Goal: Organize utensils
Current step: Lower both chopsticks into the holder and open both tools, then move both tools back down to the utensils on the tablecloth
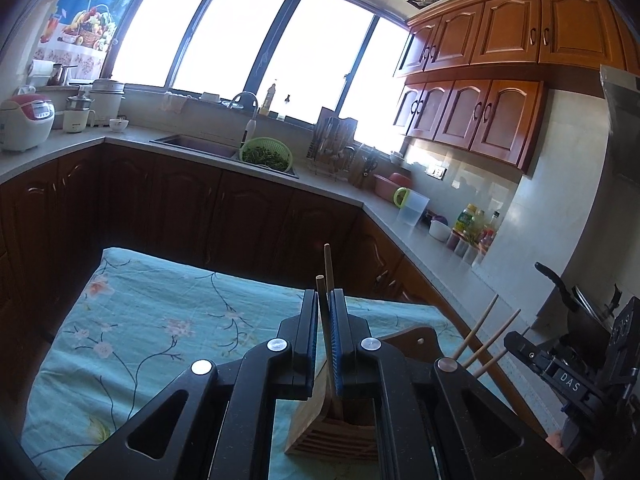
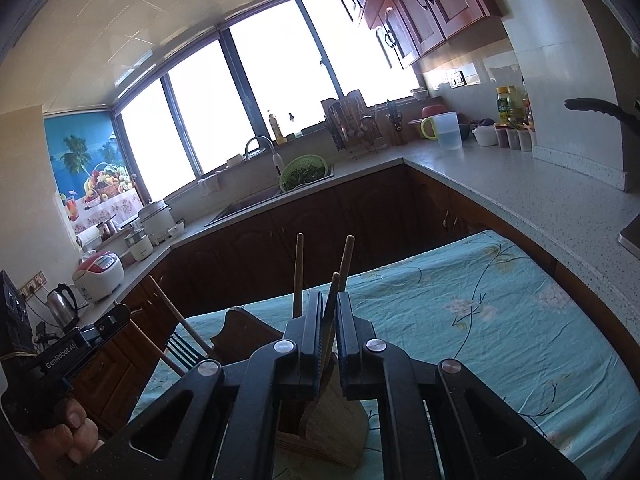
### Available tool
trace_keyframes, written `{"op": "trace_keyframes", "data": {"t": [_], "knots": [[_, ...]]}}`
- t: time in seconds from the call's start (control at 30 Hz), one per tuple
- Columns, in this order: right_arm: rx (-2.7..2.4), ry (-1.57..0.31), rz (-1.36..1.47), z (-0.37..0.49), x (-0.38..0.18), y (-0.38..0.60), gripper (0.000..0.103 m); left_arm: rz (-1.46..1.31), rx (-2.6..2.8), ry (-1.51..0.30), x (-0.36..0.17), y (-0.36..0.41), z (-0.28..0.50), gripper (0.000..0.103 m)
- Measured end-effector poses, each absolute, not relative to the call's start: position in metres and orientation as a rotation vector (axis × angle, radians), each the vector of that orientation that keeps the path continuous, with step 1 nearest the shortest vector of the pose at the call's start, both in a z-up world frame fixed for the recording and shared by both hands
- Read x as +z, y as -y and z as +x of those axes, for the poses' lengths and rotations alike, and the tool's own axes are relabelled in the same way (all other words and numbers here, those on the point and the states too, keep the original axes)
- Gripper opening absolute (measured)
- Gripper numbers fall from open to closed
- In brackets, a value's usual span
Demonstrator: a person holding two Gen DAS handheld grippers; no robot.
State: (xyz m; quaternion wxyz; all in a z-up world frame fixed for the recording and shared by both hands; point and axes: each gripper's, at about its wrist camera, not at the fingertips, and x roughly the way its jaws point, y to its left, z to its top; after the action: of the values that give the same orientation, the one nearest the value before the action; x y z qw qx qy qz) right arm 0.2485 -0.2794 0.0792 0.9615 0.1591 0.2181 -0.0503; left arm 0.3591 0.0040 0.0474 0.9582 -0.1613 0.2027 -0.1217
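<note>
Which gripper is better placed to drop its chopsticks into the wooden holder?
Probably left. The left gripper is shut on chopsticks whose lower ends reach down into the wooden holder, in its open compartment. The right gripper also grips sticks, but their lower ends are hidden.

Teal floral tablecloth — tan wood holder, chopsticks.

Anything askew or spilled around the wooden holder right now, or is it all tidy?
Nothing is spilled or damaged. The chopsticks already in the wooden holder lean apart at different angles instead of standing bundled. The left gripper and the right gripper each pinch a chopstick above it.
</note>
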Motion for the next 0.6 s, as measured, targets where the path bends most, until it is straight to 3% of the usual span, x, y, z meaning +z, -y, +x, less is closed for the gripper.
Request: {"op": "trace_keyframes", "data": {"t": [0.07, 0.1, 0.13, 0.17, 0.2, 0.3, 0.37, 0.4, 0.6], "knots": [[-0.099, -0.441, 0.33, 0.247, 0.08, 0.281, 0.012, -0.329, -0.239, -0.43, 0.048, -0.004, 0.36, 0.021], [-0.1, -0.439, 0.336, 0.245, 0.08, 0.282, 0.018, -0.338, -0.235, -0.429, 0.048, -0.005, 0.358, 0.026], [-0.092, -0.431, 0.349, 0.243, 0.082, 0.284, 0.027, -0.348, -0.234, -0.425, 0.049, -0.008, 0.357, 0.035], [-0.085, -0.418, 0.363, 0.239, 0.083, 0.287, 0.052, -0.356, -0.232, -0.422, 0.05, -0.01, 0.354, 0.044], [-0.081, -0.4, 0.373, 0.234, 0.086, 0.288, 0.071, -0.36, -0.23, -0.417, 0.052, -0.012, 0.352, 0.049], [-0.09, -0.353, 0.386, 0.218, 0.094, 0.292, 0.086, -0.365, -0.218, -0.401, 0.057, -0.016, 0.34, 0.062], [-0.09, -0.33, 0.399, 0.206, 0.097, 0.295, 0.097, -0.366, -0.203, -0.399, 0.056, -0.019, 0.329, 0.079], [-0.091, -0.32, 0.404, 0.2, 0.099, 0.295, 0.101, -0.369, -0.202, -0.393, 0.056, -0.021, 0.322, 0.08], [-0.073, -0.335, 0.429, 0.169, 0.095, 0.297, 0.101, -0.352, -0.197, -0.421, 0.048, -0.022, 0.284, 0.084]]}}
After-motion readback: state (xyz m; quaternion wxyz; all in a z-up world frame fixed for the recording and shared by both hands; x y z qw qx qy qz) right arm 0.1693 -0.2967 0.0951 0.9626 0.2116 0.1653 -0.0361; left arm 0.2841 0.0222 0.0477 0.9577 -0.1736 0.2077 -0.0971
